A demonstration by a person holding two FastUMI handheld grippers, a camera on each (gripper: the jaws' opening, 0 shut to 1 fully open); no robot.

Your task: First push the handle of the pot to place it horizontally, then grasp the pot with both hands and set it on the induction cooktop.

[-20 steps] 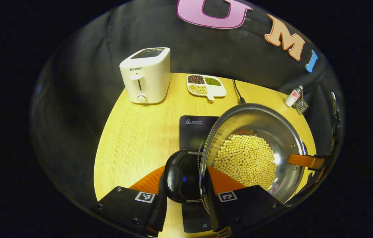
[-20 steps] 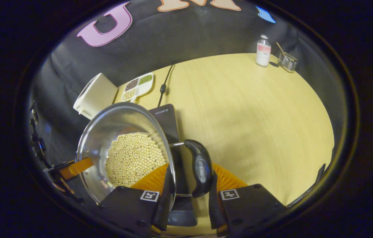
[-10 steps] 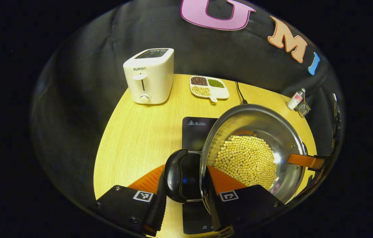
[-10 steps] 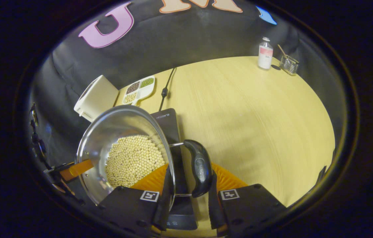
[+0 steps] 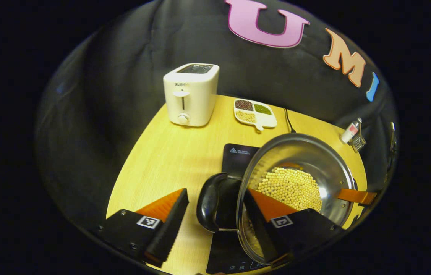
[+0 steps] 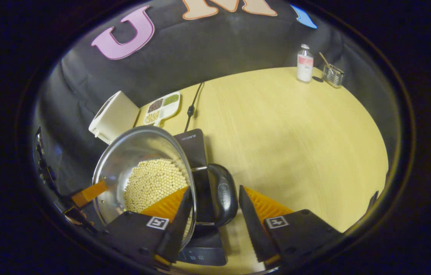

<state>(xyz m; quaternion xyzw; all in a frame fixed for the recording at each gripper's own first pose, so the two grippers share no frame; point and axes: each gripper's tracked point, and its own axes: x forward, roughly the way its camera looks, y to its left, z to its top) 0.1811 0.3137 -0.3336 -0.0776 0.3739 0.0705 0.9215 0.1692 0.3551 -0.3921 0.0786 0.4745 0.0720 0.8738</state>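
Round stainless-steel pot (image 5: 307,160) of pale beans with black loop handles on black induction cooktop (image 5: 238,154); both tools, left (image 5: 215,217) and right (image 6: 212,214), released.

Pot (image 6: 123,160) of pale beans (image 6: 154,183) over cooktop (image 6: 194,147), black handle (image 6: 221,194) between parted fingers (image 6: 171,225) of gripper (image 6: 211,217), untouched. Beyond pot: toaster (image 6: 114,116), bean tray (image 6: 162,107), cord (image 6: 192,103). Far across table (image 6: 295,133) from pot: bottle (image 6: 304,63), wire holder (image 6: 332,75). Other gripper's finger (image 6: 89,193) at pot's far rim.
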